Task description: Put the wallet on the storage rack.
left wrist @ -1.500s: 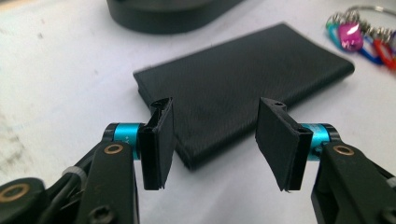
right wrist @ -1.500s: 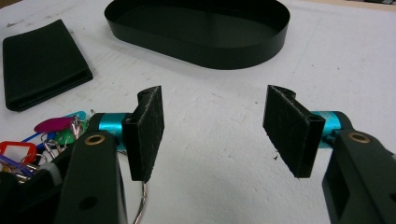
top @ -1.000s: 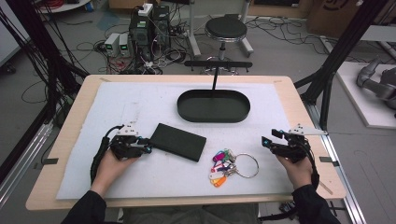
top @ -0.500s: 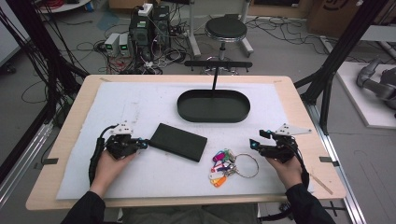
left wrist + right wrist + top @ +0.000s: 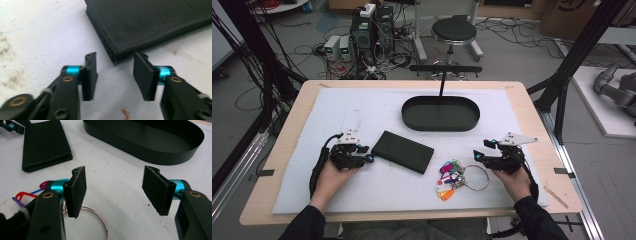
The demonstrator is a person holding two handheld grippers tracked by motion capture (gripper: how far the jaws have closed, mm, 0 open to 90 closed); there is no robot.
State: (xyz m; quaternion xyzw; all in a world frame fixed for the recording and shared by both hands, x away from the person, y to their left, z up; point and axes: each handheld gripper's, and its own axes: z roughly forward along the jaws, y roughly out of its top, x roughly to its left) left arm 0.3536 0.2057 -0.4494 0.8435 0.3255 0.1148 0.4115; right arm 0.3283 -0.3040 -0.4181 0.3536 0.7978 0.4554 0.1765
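On tabletop (image 5: 302, 125): left claw (image 5: 115, 75) open at wallet (image 5: 150, 22) corner, right claw (image 5: 115, 187) open beside key ring (image 5: 474, 177); likely pre-grasp, next needs jaws closing on each

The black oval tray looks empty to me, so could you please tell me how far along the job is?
Nothing looks done yet: the black oval tray holds nothing, while the black wallet and the key ring with coloured tags lie on the white mat. In hand: the left hand-held gripper is open at the wallet's corner, and the right hand-held gripper is open beside the keys. Presumably both grasps and any move to the tray remain.
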